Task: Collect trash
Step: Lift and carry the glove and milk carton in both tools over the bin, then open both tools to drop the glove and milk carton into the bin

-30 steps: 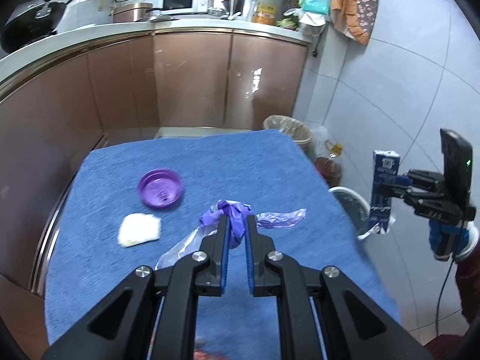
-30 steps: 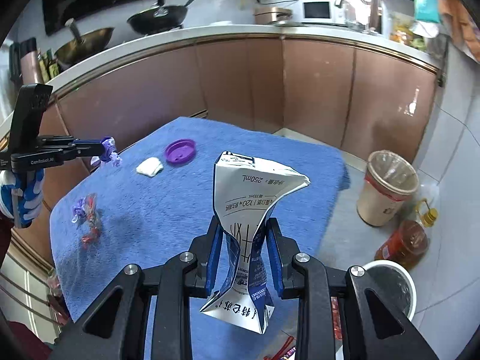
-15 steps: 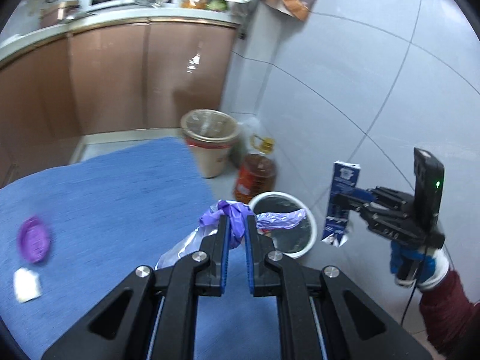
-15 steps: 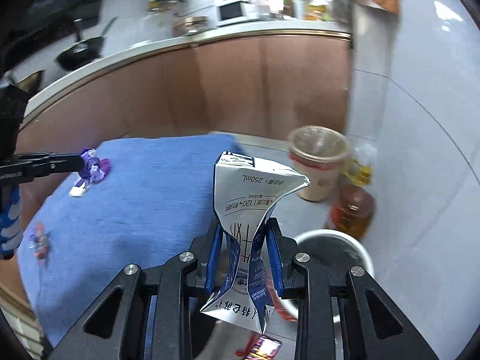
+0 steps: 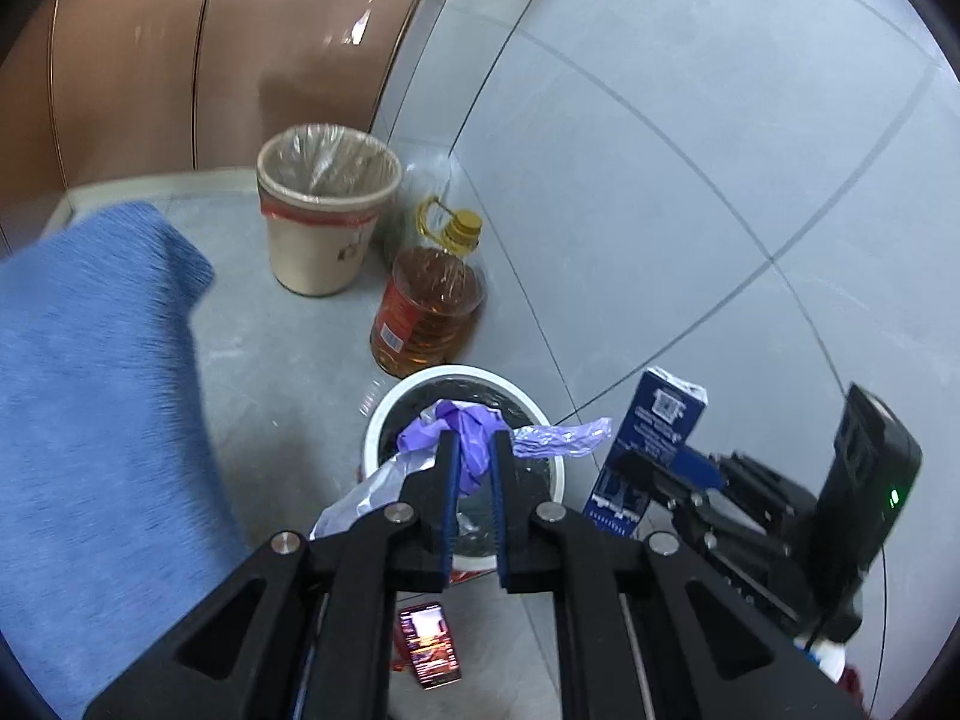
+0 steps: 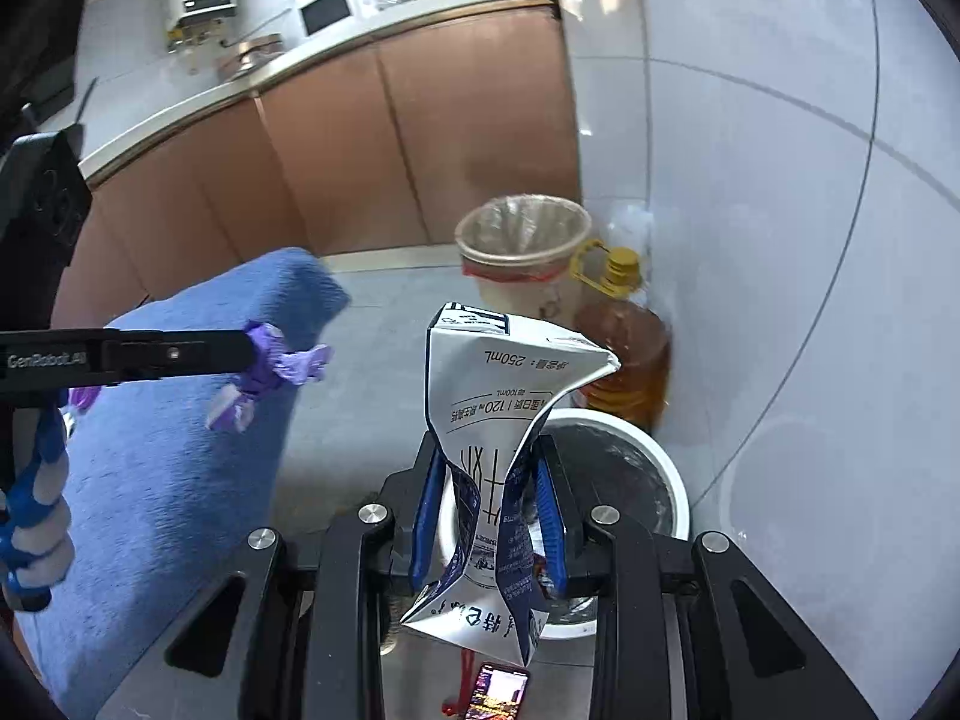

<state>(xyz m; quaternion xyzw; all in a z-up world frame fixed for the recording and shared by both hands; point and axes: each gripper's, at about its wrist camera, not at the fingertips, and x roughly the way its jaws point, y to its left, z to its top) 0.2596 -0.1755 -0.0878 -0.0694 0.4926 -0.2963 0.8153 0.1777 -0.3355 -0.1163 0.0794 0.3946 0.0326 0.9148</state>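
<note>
**Both grippers arriving over the white bin with trash in hand**

The left gripper (image 5: 469,457) is pinching a crumpled purple wrapper (image 5: 465,429) between nearly closed jaws, and the right gripper (image 6: 491,483) is clamping a crushed milk carton (image 6: 501,396) at its narrow waist. A second ago both were hanging above the blue-covered table (image 5: 90,396); now the view is swinging off its edge and tilting down, so the white bin (image 5: 375,420) on the floor is sitting directly under the wrapper. In the right wrist view the carton is hovering over the near part of that same bin's rim (image 6: 672,474). A lined beige bin (image 5: 327,210) and an oil bottle (image 5: 429,306) are standing just behind, against the tiled wall. Judging by this, the carrying leg is nearly over and letting go is the step coming up; the light wrapper may cling to the pads or drift past the rim.
</note>
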